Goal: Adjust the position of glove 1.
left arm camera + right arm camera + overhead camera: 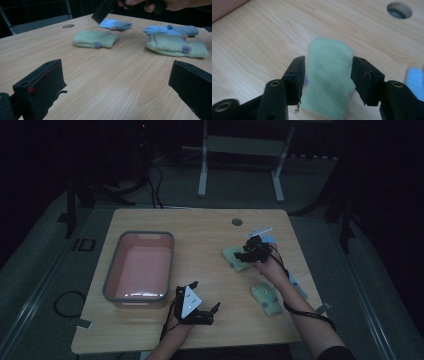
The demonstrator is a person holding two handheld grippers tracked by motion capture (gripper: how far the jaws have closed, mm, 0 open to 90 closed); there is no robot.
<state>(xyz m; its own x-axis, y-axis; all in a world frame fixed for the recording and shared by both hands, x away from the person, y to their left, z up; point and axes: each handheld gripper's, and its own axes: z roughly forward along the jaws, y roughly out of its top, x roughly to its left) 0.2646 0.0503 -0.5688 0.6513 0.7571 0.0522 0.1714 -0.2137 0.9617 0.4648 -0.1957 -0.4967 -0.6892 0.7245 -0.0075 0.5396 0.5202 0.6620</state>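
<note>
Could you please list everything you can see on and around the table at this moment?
Table: one, light wood, centre of the high view, with a round hole near its far edge.
Tub: one, grey rim and pink inside, on the table's left half.
Green mittens: two, pale green; one between the right hand-held gripper's jaws, one nearer the person beside the right forearm.
Blue gloves: two, light blue; one beyond the far green mitten, one behind the near mitten.
Metal frame: one, pale grey, on the floor beyond the table.
Left hand-held gripper: one, black, jaws wide apart, near edge.
Right hand-held gripper: one, black, jaws either side of the mitten.
</note>
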